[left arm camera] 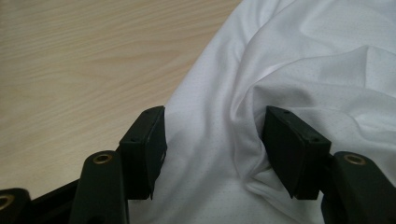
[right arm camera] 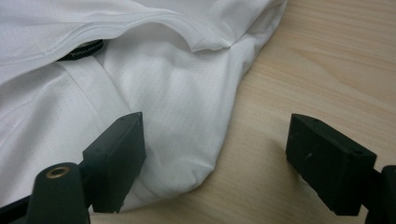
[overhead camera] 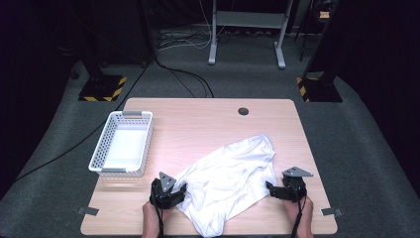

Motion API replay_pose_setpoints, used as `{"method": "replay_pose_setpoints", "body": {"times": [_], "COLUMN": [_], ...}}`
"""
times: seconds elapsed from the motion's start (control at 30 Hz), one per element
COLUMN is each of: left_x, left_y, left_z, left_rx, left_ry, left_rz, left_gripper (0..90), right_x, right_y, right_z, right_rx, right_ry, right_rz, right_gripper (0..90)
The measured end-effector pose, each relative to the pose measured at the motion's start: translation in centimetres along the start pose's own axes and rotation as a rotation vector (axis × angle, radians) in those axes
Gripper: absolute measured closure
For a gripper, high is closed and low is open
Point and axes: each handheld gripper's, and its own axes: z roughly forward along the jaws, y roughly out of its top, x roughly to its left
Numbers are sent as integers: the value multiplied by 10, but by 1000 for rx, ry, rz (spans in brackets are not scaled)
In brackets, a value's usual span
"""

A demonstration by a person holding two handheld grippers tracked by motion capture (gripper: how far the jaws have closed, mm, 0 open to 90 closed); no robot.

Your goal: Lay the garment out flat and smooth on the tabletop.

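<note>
A crumpled white shirt (overhead camera: 233,173) lies on the near right part of the wooden table (overhead camera: 198,124). My left gripper (overhead camera: 182,191) sits at the shirt's left edge. In the left gripper view its jaws (left arm camera: 212,149) stand apart over the shirt (left arm camera: 303,60), with a fold of cloth beside the right-hand jaw. My right gripper (overhead camera: 271,188) is at the shirt's right edge. In the right gripper view it (right arm camera: 215,154) is wide open, with a rounded corner of the shirt (right arm camera: 177,93) between the jaws and not pinched. A dark neck label (right arm camera: 81,50) shows on the cloth.
A white perforated plastic basket (overhead camera: 99,148) stands empty at the table's left side. A round cable hole (overhead camera: 243,111) sits near the far edge. Bare wood stretches between the basket and the shirt. Stands and cables sit on the floor beyond the table.
</note>
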Motion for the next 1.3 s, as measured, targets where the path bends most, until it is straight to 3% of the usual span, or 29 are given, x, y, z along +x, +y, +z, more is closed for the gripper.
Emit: {"method": "replay_pose_setpoints", "body": {"times": [0.37,0.47,0.57,0.63,0.67,0.73,0.77,0.87,0.97,1.0,1.03,1.07,1.1,1.23,1.3], "left_x": [-9,-12,-9,-8,-8,-14,-14,-34,-61,-68,-68,-74,-74,-67,-58], "left_y": [6,6,7,7,7,10,10,17,18,18,18,16,15,14,13], "left_z": [8,8,6,3,-1,-14,-14,-25,-23,-19,-19,-11,-8,-4,-4], "left_rx": [4,3,3,-7,-22,-71,-71,-106,-65,-46,-46,1,12,13,8], "left_ry": [-28,-34,-19,-19,-16,-25,-25,-34,-72,-88,-88,-103,-103,-114,-148], "left_rz": [-7,11,2,-11,-11,3,3,45,152,169,169,186,179,163,143], "left_gripper": [364,361,294,264,264,264,263,260,256,258,278,329,383,612,713], "right_x": [-11,-16,-17,-17,-19,-18,-18,-10,-8,-8,-9,-10,-10,-9,-8], "right_y": [-14,-24,-25,-24,-21,-15,-15,4,18,21,24,26,28,30,30], "right_z": [-17,-27,-29,-28,-28,-27,-27,-23,-11,-4,2,8,13,20,20], "right_rx": [2,2,5,11,11,-18,-18,-61,-47,-25,-2,17,27,26,20], "right_ry": [-20,-36,-34,-33,-16,17,17,9,4,-5,-9,-15,-17,-40,-37], "right_rz": [18,34,35,36,48,59,59,34,15,19,32,47,50,36,34], "right_gripper": [191,191,192,195,252,268,268,346,346,327,332,368,414,625,732]}}
